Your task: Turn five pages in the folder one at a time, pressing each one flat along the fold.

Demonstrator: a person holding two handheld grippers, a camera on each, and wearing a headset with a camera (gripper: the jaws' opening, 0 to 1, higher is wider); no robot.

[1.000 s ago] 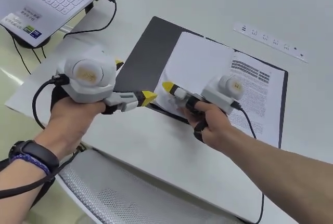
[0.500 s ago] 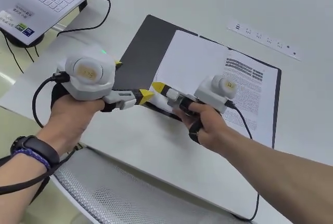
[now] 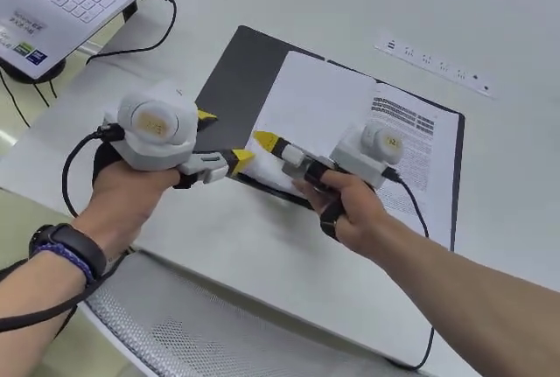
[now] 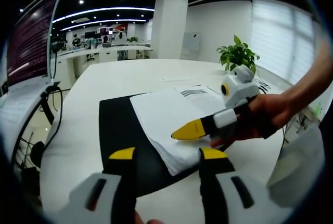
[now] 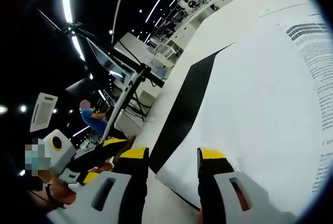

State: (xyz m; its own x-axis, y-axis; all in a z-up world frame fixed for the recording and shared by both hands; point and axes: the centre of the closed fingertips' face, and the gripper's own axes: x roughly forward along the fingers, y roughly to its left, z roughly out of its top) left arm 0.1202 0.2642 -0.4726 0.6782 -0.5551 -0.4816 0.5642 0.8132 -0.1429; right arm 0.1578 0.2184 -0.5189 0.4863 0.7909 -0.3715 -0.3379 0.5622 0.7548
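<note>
The right claw (image 3: 262, 141) has edged toward the left claw (image 3: 223, 138); both gape empty over the open folder (image 3: 232, 88), which holds white pages (image 3: 324, 106).

The head view looks steeply down onto the table (image 3: 367, 1) and the open folder (image 3: 232, 88). The left gripper view sits low at the folder's near edge, facing across it toward its far side. The right gripper view, rolled, sits close over the folder's pages (image 5: 260, 78); all three share the folder.

The folder (image 3: 229, 88) is black, its pages (image 3: 324, 110) white with black print lines.
</note>
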